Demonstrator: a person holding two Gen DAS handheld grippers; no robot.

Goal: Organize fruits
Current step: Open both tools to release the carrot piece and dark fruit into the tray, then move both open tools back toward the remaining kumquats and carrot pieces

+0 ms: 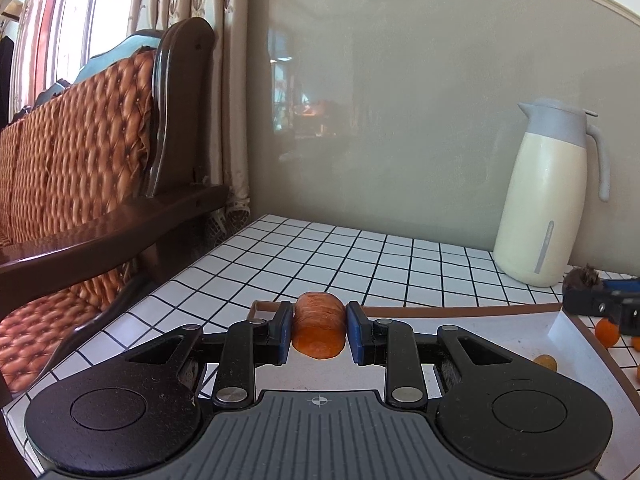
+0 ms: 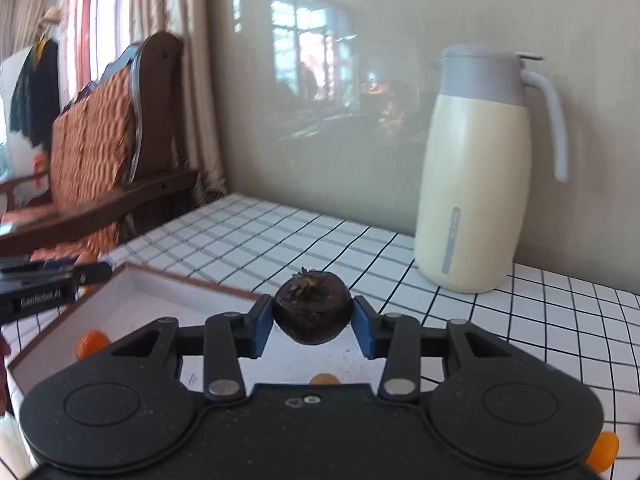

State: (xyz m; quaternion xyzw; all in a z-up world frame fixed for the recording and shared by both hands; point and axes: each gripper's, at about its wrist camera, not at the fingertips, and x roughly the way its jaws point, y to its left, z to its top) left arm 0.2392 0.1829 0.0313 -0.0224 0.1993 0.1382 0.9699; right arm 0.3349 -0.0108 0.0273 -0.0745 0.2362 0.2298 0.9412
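- A shallow white rectangular tray with a brown wooden rim [image 2: 60, 322] lies flat on a white tiled tabletop with dark grout lines [image 1: 320, 256], its far corner turned toward the wooden bench with orange quilted cushions [image 1: 80, 152].
- Inside the tray, the left wrist view shows one small round orange fruit [image 1: 546, 362] on the white floor near the right wall; the right wrist view shows a small orange fruit [image 2: 325, 379] peeking out just above that gripper's body.
- Other small orange fruits lie outside the rim: one beside the tray's near left edge [image 2: 91, 343] and one at the lower right of the right wrist view [image 2: 604, 456].
- The left gripper [image 1: 319, 330] has its blue pads clamped on a stubby orange cylindrical piece of fruit [image 1: 319, 328], held above the tray's left end; its long axis runs away from the camera along the fingers, the flat cut face toward the lens.
- The right gripper [image 2: 313, 326] hangs over the tray with a dark brown round fruit with a dried leafy crown [image 2: 312, 310] between its blue pads, both touching its sides; the crown points up and slightly toward the camera.
- A cream thermos jug with a grey lid and handle [image 2: 476, 184] stands upright on the tiles by the wall, well apart from the tray.
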